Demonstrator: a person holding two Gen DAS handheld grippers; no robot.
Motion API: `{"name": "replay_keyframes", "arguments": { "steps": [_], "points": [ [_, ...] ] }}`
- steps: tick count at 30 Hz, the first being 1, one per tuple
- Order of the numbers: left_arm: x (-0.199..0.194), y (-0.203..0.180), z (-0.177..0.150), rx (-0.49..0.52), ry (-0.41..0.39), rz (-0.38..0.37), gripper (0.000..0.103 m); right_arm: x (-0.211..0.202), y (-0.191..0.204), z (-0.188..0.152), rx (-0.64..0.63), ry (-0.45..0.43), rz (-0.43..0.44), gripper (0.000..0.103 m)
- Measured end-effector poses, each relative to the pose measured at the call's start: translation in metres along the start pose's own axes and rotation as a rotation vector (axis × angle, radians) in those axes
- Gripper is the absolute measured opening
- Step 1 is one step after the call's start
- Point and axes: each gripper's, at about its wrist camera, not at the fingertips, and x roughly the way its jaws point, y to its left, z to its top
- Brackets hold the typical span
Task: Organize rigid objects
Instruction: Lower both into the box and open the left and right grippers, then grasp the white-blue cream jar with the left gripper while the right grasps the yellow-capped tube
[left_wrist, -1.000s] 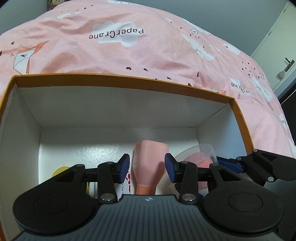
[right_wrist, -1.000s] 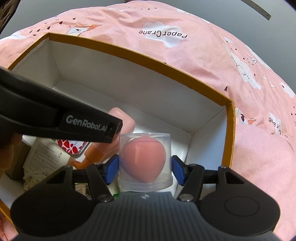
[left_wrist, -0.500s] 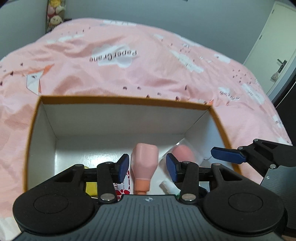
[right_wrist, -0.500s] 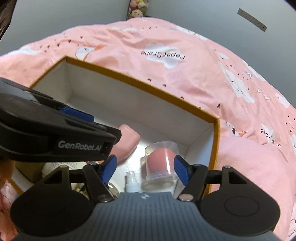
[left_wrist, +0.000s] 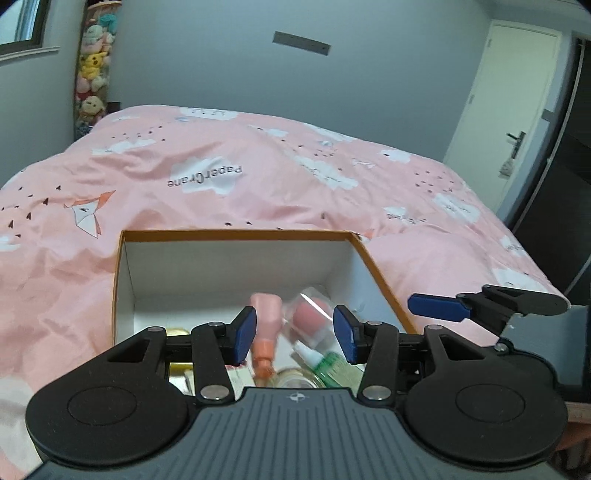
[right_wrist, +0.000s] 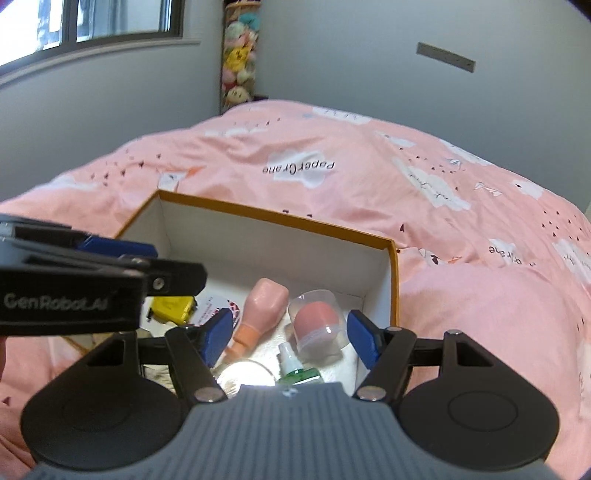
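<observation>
An orange-rimmed white box (left_wrist: 236, 232) (right_wrist: 277, 218) sits on the pink bed. Inside lie a pink bottle (left_wrist: 265, 319) (right_wrist: 264, 306), a clear case with a pink sponge (left_wrist: 312, 317) (right_wrist: 317, 319), a green spray bottle (right_wrist: 297, 371) (left_wrist: 325, 363), a yellow item (right_wrist: 171, 306) and a glass jar (right_wrist: 245, 373). My left gripper (left_wrist: 294, 334) is open and empty above the box. My right gripper (right_wrist: 290, 338) is open and empty above the box, well clear of the clear case.
The pink printed duvet (left_wrist: 258, 177) covers the bed all around the box. A white door (left_wrist: 506, 110) is at the right. Plush toys (right_wrist: 238, 55) hang in the far corner. A window (right_wrist: 92, 22) is at the upper left.
My right gripper let go of the clear sponge case, which now lies in the box. Both grippers have risen and pulled back from the box, open.
</observation>
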Motion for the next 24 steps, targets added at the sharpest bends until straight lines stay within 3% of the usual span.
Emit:
{"name": "replay_keyframes", "arguments": {
  "steps": [7, 10, 17, 24],
  "points": [
    [-0.029, 0.004, -0.018, 0.002, 0.023, -0.062, 0.054, -0.03, 0.006, -0.026, 0.076, -0.035, -0.009, 0.07],
    [-0.035, 0.012, -0.029, -0.041, 0.061, -0.095, 0.054, -0.037, 0.007, -0.039, 0.105, -0.044, -0.022, 0.07],
    [-0.039, 0.016, -0.06, 0.003, 0.072, -0.003, 0.054, -0.035, 0.004, -0.071, 0.137, 0.014, -0.101, 0.075],
    [-0.012, 0.038, -0.082, -0.06, 0.239, 0.064, 0.054, -0.011, -0.005, -0.096, 0.221, 0.155, -0.099, 0.074]
  ]
}}
